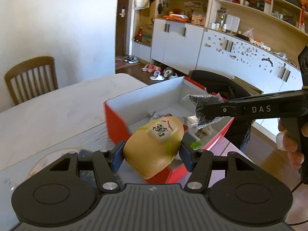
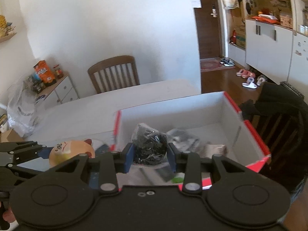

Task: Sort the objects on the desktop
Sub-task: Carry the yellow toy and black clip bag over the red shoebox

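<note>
Left claw (image 1: 152, 155) clamped across smooth, hard-looking, likely breakable tan figurine (image 1: 154, 144) beside red box (image 1: 115, 123); right claw (image 2: 150, 155) pinching soft, light, crinkly black bag (image 2: 149, 146) over box.

Plain white wall (image 2: 107, 19) behind a slatted brown wooden chair (image 2: 114, 73). Dark wooden door (image 2: 208, 19) beyond; brown wood floor (image 2: 221, 80) with scattered slippers (image 1: 156, 73). White cabinets (image 1: 177, 40) under open wooden shelving (image 1: 256, 3). Daylight even.
</note>
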`<action>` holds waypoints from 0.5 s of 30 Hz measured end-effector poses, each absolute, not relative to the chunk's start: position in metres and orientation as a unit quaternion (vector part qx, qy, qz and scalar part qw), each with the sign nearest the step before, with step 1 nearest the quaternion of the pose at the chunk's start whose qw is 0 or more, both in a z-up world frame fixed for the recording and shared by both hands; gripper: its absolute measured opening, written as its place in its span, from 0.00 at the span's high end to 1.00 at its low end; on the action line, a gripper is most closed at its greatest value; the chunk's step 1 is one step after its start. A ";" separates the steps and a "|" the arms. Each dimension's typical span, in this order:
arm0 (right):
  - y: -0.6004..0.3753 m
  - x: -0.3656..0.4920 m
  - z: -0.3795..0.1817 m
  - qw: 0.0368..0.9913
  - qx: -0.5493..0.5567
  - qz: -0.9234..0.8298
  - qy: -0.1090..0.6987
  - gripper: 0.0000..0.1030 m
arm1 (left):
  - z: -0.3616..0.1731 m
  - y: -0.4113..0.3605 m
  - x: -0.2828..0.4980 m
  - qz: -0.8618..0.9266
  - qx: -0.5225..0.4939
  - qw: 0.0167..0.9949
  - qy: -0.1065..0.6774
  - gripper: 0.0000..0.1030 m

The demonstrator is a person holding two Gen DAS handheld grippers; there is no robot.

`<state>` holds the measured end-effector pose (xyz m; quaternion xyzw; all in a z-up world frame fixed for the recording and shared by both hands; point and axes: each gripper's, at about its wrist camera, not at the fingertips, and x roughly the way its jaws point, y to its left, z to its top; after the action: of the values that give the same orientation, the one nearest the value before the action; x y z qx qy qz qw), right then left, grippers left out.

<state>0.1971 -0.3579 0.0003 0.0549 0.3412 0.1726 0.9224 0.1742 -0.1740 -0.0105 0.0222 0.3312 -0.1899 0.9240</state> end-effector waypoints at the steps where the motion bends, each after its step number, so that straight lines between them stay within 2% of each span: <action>1: -0.364 0.199 -0.001 0.923 0.057 0.168 0.342 0.64 | -0.010 -0.180 0.178 -0.192 0.024 0.923 0.331 0.43; 10: -0.402 0.221 -0.015 0.922 0.067 0.142 0.354 0.64 | -0.006 -0.225 0.220 -0.209 0.063 0.922 0.321 0.43; 15: -0.407 0.232 -0.023 0.920 0.063 0.140 0.360 0.64 | -0.011 -0.239 0.251 -0.210 0.062 0.915 0.340 0.43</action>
<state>0.2324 -0.4074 -0.0227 0.0626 0.3601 0.1403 0.9202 0.2506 -0.2388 -0.0109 0.0618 0.3401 -0.2099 0.9146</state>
